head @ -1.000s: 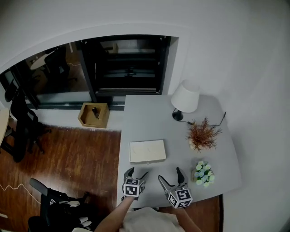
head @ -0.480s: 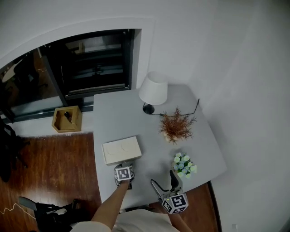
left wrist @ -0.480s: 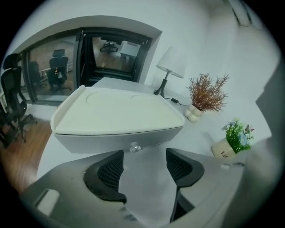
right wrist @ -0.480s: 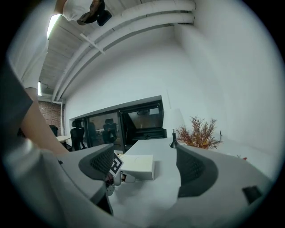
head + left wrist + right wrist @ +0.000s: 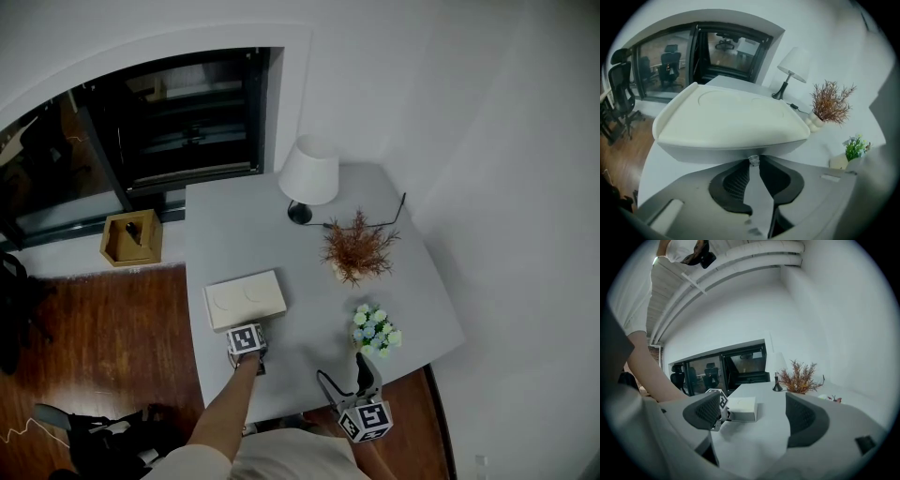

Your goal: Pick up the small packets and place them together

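Observation:
A flat white box (image 5: 246, 300) lies near the grey table's (image 5: 234, 234) left front. My left gripper (image 5: 245, 328) is at the box's near edge, angled down. In the left gripper view the box (image 5: 726, 117) fills the scene just beyond the tips. The jaws of this left gripper (image 5: 753, 162) have just been closing and now meet on a small clear piece (image 5: 753, 161); what it is I cannot tell. My right gripper (image 5: 345, 375) hovers open over the table's front edge with nothing between its pads (image 5: 802, 417). It looks toward the box (image 5: 741, 408) and the left gripper's cube (image 5: 719, 401).
A white lamp (image 5: 309, 173) stands at the table's back, a dried reddish plant (image 5: 356, 248) right of centre, and a small pot of pale flowers (image 5: 375, 326) near the right front. A wooden box (image 5: 131, 237) sits on the wood floor to the left.
The left gripper went forward and down to the white box's near edge, and its jaws closed. The right gripper drew back toward the table's front edge, staying open.

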A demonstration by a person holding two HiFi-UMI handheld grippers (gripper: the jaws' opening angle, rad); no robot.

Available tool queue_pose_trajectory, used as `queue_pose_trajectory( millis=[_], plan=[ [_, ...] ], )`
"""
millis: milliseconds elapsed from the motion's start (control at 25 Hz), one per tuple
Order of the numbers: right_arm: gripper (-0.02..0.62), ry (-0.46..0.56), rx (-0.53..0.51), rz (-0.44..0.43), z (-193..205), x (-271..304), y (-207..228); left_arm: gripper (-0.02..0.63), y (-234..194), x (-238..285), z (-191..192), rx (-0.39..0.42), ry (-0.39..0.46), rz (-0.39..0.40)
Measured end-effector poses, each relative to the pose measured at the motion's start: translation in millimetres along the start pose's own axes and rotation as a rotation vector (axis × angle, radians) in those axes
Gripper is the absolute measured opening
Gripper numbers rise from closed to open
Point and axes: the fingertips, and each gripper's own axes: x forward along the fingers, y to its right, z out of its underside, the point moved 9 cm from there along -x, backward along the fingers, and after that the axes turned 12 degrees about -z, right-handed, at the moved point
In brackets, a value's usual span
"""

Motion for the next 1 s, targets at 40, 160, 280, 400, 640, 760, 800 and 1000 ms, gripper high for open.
queue_pose_trajectory(
  millis=[40,160,280,400,640,760,800,1000],
  plan=[
    [0.434,0.002,0.001,-0.006,0.3,0.4,-0.5,0.067,1.3,-1.7,2.2,0.024,0.001,-0.004],
    [0.434,0.01,0.009,-0.022,0.8,2.0,-3.6,0.067,5.2,-13.9,21.0,0.068,-0.01,-0.01],
    [0.434,0.016,0.005,-0.043,-1.2,5.9,-6.9,0.066,8.2,-33.5,50.2,0.088,-0.007,0.013],
    [0.434,0.024,0.003,-0.065,-2.1,9.8,-8.2,0.066,8.1,-44.0,82.2,0.098,-0.011,0.041],
    [0.434,0.022,0.004,-0.122,-0.9,19.1,-15.8,0.067,2.1,-51.6,107.8,0.113,0.026,0.071],
    [0.434,0.022,-0.001,-0.154,-1.2,25.5,-21.8,0.067,0.6,-53.8,103.1,0.099,0.032,0.091],
    [0.434,0.022,0.0,-0.163,-0.9,27.0,-23.3,0.069,1.8,-54.1,103.1,0.107,0.032,0.114],
    [0.434,0.039,0.005,-0.19,-1.9,38.1,-23.7,0.291,12.1,-72.0,104.0,0.224,0.112,0.267]
  ],
)
